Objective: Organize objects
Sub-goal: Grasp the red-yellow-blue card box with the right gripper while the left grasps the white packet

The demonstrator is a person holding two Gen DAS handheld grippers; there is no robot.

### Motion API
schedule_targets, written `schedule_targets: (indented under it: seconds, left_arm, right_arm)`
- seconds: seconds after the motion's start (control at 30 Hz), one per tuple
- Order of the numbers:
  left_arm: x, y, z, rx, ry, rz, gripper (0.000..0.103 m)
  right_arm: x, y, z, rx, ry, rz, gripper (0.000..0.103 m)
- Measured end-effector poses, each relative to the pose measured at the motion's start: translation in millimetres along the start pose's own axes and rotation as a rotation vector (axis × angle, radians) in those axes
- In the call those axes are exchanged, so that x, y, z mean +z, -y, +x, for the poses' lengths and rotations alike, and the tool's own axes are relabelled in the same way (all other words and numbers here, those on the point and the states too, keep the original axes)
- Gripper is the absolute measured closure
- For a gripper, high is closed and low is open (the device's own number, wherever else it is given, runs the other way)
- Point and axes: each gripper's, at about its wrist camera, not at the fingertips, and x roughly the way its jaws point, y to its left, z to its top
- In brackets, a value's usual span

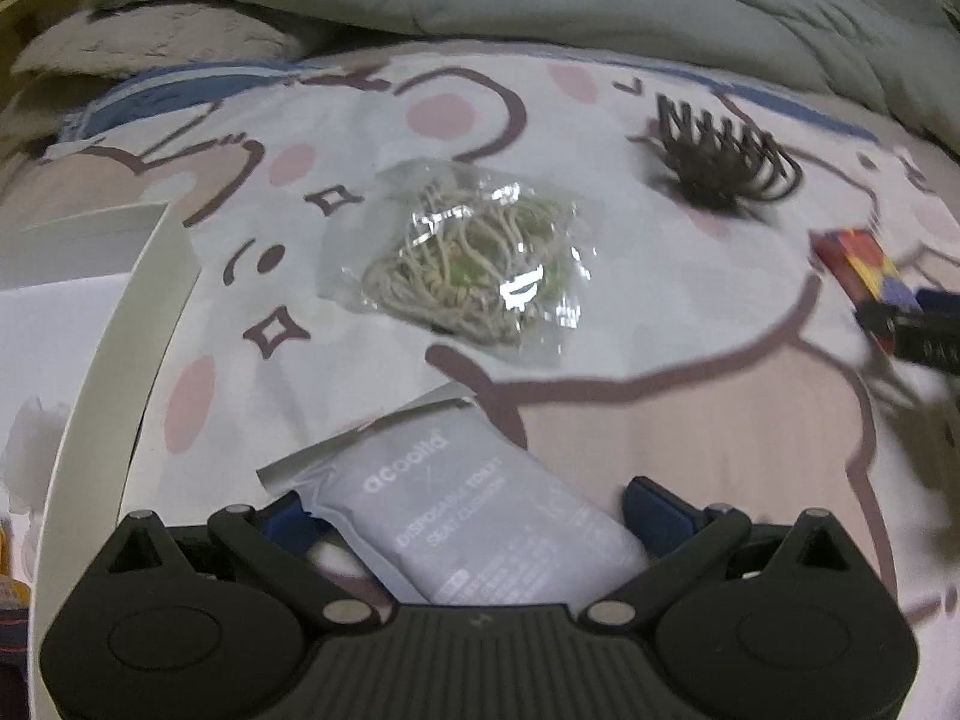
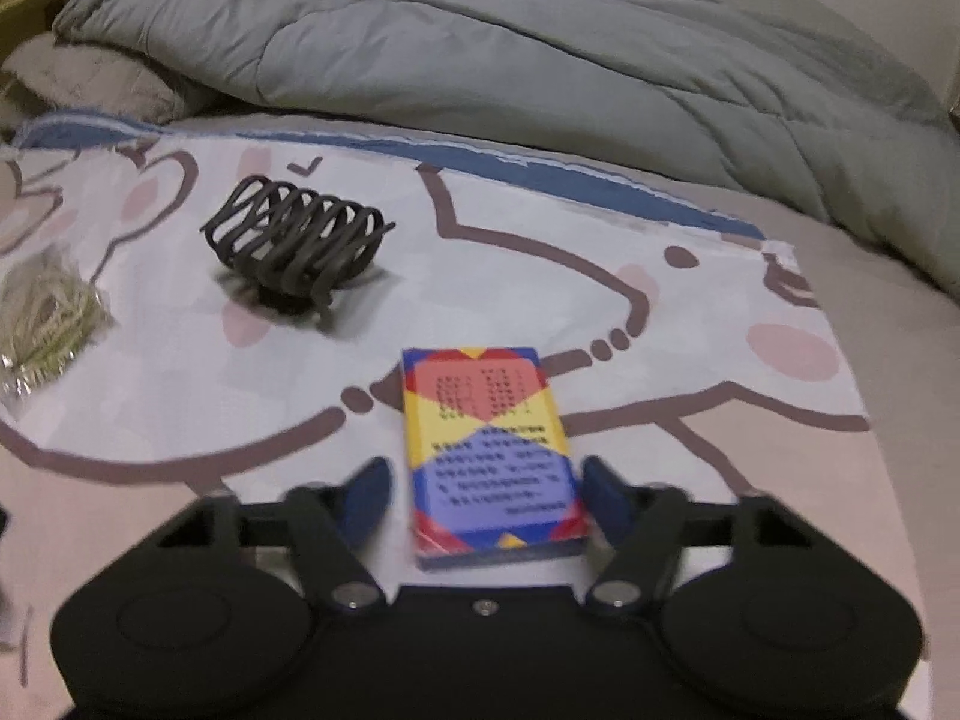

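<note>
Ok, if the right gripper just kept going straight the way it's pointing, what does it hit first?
Probably the colourful card box, already lying between the right gripper's fingers; it seems to point down at the cartoon sheet.

One grey seat-cushion packet [image 1: 480, 516], one clear bag of cord [image 1: 468, 258], one dark hair claw [image 2: 297, 240], one colourful card box [image 2: 492, 450].

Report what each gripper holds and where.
Nothing is held yet. The left fingers straddle the packet, the right fingers straddle the card box, with gaps showing.

Cord bag [image 1: 465, 252] left of hair claw [image 2: 297, 240]; card box [image 2: 492, 450] nearer, right; all on sheet [image 2: 180, 372].
</note>
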Motion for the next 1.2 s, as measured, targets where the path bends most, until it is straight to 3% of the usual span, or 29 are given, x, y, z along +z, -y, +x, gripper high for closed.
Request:
schedule_targets:
  seconds: [0.3, 0.5, 0.73, 1.03, 1.2]
  left_arm:
    - [-20, -9, -21, -0.092, -0.080, 0.215, 0.000]
    - [-29, -34, -46, -0.179, -0.088, 0.190, 0.000]
    - [-40, -49, -67, -0.213, -0.061, 0.144, 0.000]
    - [-35, -72, -83, -0.255, 0.003, -0.001, 0.000]
    - [-38, -65, -76, -0.239, -0.005, 0.010, 0.002]
  right_arm:
    - [-12, -27, -30, -0.017, -0.082, -0.020, 0.041]
    - [-24, -59, -63, 0.039, -0.156, -0.084, 0.042]
    - [-39, -109, -97, 0.123, -0.245, -0.130, 0.042]
    - [-61, -181, -138, 0.211, -0.235, -0.278, 0.042]
    - [-63, -200, -154, 0.272, -0.238, -0.283, 0.042]
